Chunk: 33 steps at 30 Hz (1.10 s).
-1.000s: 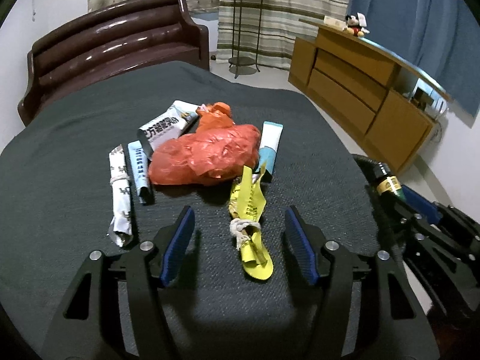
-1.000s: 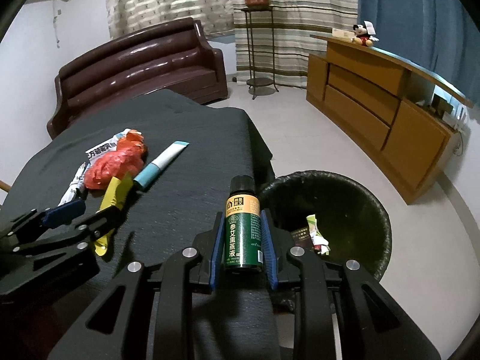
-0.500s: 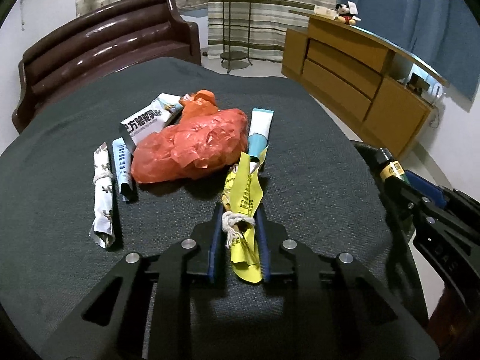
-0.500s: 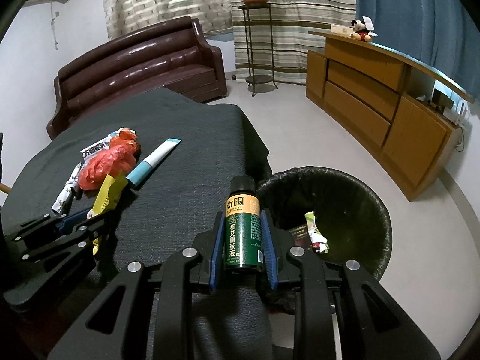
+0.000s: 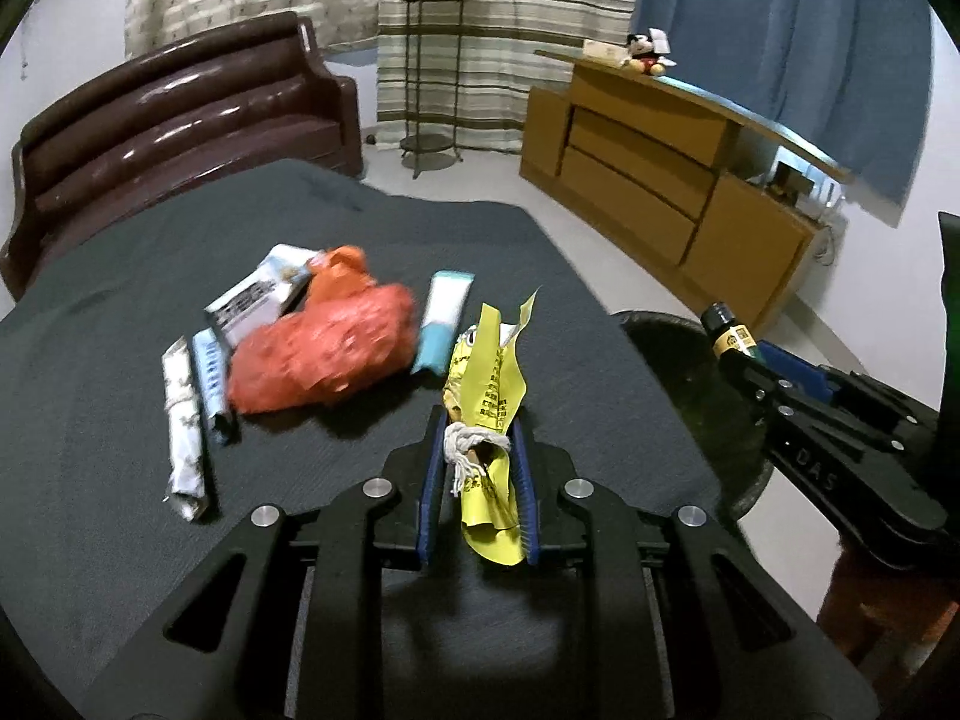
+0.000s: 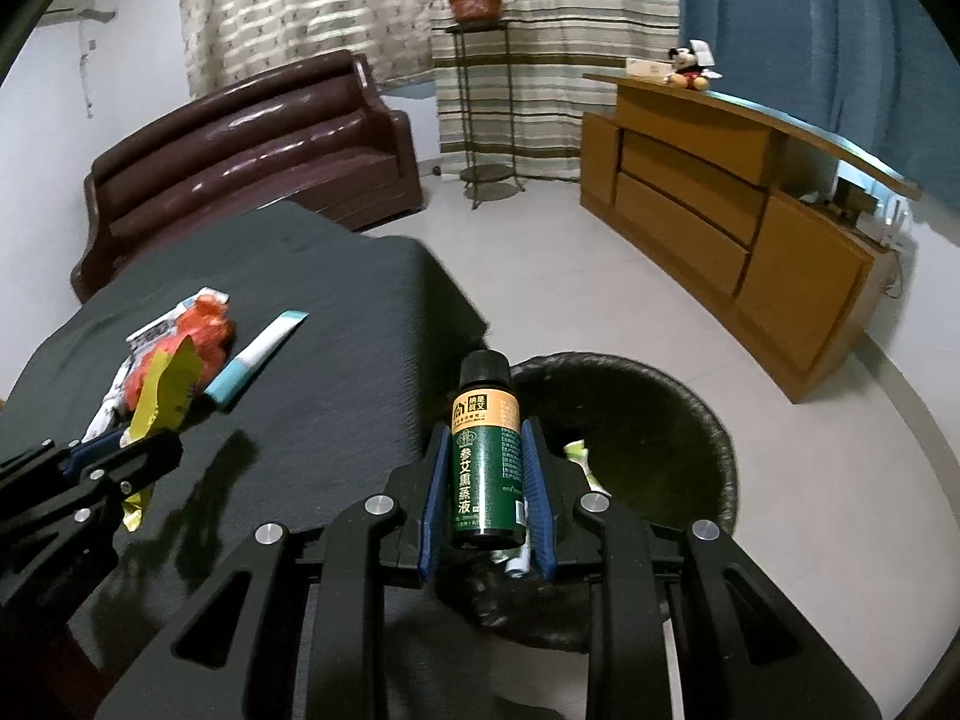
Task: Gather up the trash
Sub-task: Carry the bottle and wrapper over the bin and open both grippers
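Presently we hold two items. Left gripper [image 5: 477, 468]: fingers clamped on the yellow wrapper [image 5: 486, 396], tied with white string, lower centre of the left view, lifted off the dark surface [image 5: 120, 540]. Right gripper [image 6: 486, 480]: fingers clamped on the green bottle [image 6: 485, 462], upright, lower centre of the right view, just in front of the black trash bin [image 6: 690, 420]. Remaining on the surface, centre left: orange plastic bag [image 5: 324, 354], white-and-blue tube [image 5: 441, 324], rolled packets [image 5: 183, 420].
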{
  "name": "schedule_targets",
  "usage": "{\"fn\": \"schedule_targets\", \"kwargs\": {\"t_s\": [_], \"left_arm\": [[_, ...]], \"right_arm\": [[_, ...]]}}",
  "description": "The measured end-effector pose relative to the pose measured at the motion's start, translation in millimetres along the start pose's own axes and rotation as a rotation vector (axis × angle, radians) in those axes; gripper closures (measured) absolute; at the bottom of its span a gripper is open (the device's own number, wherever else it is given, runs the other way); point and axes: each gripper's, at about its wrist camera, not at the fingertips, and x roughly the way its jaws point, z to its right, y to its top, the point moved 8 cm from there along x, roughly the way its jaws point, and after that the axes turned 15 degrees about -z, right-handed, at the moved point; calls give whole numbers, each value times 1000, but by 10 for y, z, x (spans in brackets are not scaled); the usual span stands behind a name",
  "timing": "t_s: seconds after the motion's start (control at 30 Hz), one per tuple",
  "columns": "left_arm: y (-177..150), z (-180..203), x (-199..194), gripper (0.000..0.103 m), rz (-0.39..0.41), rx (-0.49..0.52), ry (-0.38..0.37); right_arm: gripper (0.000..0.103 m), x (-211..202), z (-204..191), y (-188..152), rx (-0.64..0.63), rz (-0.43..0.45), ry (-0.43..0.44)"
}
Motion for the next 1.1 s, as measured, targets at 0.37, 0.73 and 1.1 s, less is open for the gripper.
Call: {"fn": "schedule_targets", "kwargs": {"t_s": [0.37, 0.73, 1.1], "left_arm": [[303, 509, 101, 83, 39, 70, -47], [489, 805, 381, 83, 15, 120, -43], [569, 1011, 587, 83, -18, 160, -38]], "right_arm": [[78, 5, 363, 85, 59, 15, -48], [78, 120, 511, 61, 87, -4, -64], [78, 212, 666, 39, 126, -21, -65]]}}
